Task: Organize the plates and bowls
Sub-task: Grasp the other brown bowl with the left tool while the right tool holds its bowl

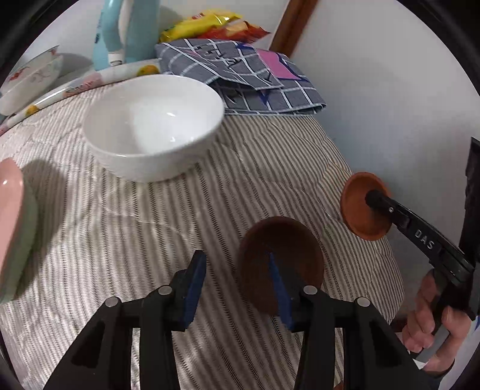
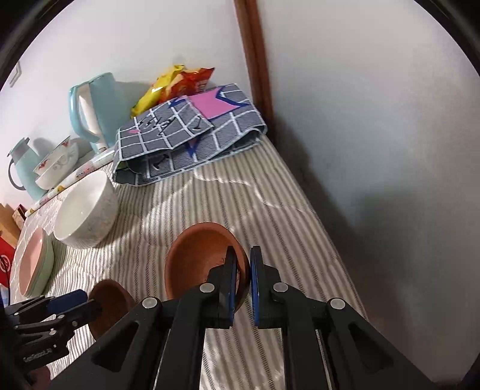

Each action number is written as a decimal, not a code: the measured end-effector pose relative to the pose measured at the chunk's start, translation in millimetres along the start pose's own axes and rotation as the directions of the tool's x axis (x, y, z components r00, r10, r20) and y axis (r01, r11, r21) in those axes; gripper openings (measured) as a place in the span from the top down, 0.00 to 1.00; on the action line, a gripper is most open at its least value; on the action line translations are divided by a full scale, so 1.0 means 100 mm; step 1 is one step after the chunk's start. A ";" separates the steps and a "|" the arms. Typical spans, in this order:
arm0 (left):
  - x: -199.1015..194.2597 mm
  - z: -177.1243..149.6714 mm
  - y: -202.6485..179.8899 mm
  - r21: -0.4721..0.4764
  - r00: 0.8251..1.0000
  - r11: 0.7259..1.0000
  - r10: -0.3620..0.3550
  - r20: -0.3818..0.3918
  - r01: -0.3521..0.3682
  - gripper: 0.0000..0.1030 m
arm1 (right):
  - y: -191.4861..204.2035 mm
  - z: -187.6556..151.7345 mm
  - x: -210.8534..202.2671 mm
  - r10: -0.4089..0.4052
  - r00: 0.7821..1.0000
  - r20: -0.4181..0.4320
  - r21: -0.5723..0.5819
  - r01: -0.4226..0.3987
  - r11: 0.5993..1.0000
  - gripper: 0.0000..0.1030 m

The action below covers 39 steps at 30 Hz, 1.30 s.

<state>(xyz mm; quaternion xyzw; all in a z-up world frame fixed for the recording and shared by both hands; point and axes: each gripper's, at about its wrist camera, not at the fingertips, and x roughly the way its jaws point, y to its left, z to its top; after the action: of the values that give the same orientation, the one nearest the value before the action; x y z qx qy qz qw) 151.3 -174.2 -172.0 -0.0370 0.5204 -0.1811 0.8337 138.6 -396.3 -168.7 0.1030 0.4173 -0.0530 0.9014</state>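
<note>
Two brown saucers: right tongs point(image 2: 241, 282) clamp one saucer point(image 2: 198, 255); left tongs point(image 1: 237, 288) stand apart around the other saucer point(image 1: 279, 255). One white bowl point(image 1: 153, 126) upper left.

The white bowl point(image 1: 154, 126) sits on the striped cloth point(image 1: 120, 228). Behind it lies the folded checked cloth point(image 1: 240, 78), with snack bags point(image 1: 210, 27) and a kettle point(image 1: 114, 33) further back. Stacked plates point(image 2: 36, 264) stand left of the bowl.

Black linkage tongs point(image 1: 234, 288), blue pads point(image 2: 231, 279), silver rivets, seemingly "DAS" lettering.
</note>
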 end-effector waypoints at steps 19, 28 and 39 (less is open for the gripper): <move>-0.18 -0.09 0.22 -0.011 0.999 0.999 0.041 0.024 -0.041 0.92 | 0.16 -0.15 -0.11 0.018 1.000 -0.022 0.012 -0.017 1.000 0.92; -0.43 -0.18 0.59 -0.086 0.992 0.991 0.106 0.064 -0.100 0.92 | 0.61 -0.24 -0.15 0.048 0.998 -0.028 -0.050 -0.050 0.998 0.92; -0.89 -0.18 0.94 -0.130 0.968 0.976 0.193 0.164 -0.172 0.92 | 1.13 -0.19 -0.34 0.101 0.995 -0.009 -0.110 -0.101 0.989 0.92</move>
<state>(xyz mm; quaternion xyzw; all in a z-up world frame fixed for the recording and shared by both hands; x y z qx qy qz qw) 124.9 -54.4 -128.1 -0.0525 0.4558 -0.0694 0.8858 123.2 -281.7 -139.2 0.0741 0.4151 0.0161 0.9066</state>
